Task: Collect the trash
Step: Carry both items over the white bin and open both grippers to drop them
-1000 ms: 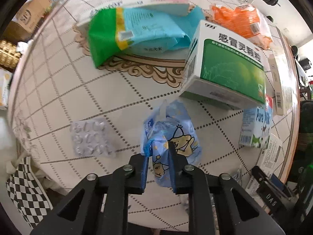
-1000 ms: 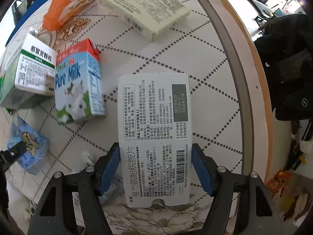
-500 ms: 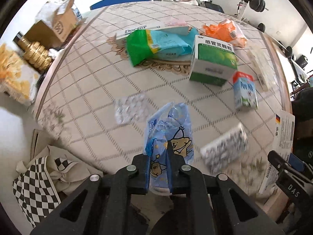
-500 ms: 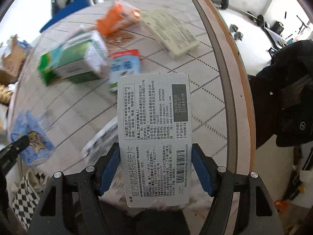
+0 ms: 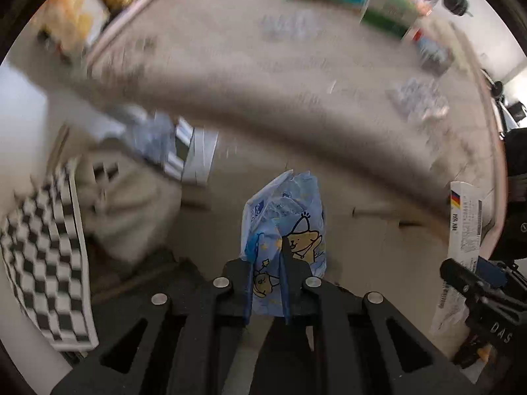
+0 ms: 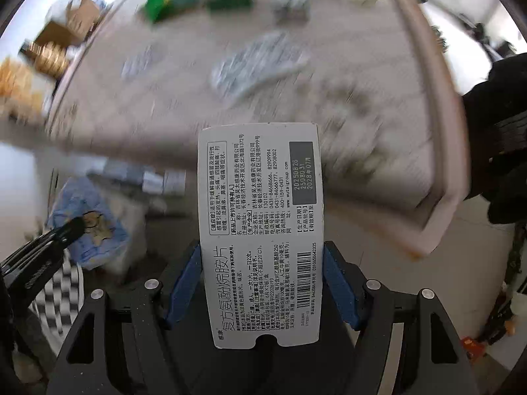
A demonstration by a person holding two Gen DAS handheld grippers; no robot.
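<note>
My left gripper (image 5: 267,263) is shut on a blue cartoon-print wrapper (image 5: 286,217) and holds it in the air below the table's front edge. The wrapper also shows at the left of the right wrist view (image 6: 89,220). My right gripper (image 6: 260,283) is shut on a flat white medicine box (image 6: 260,217) with black print and a barcode, also off the table. The box and right gripper show at the right of the left wrist view (image 5: 464,227). Both views are blurred by motion.
The round tiled table (image 5: 296,75) lies ahead, with a green box (image 5: 392,16), blister packs (image 5: 418,98) and other packets on it. A black-and-white checkered bag (image 5: 42,263) sits on the floor at the left, with a beige bag (image 5: 131,210) beside it. A dark garment (image 6: 500,125) hangs at the right.
Both grippers have pulled back and dropped from above the table to below its front edge, each keeping its item. The checkered bag has come much closer on the left.
</note>
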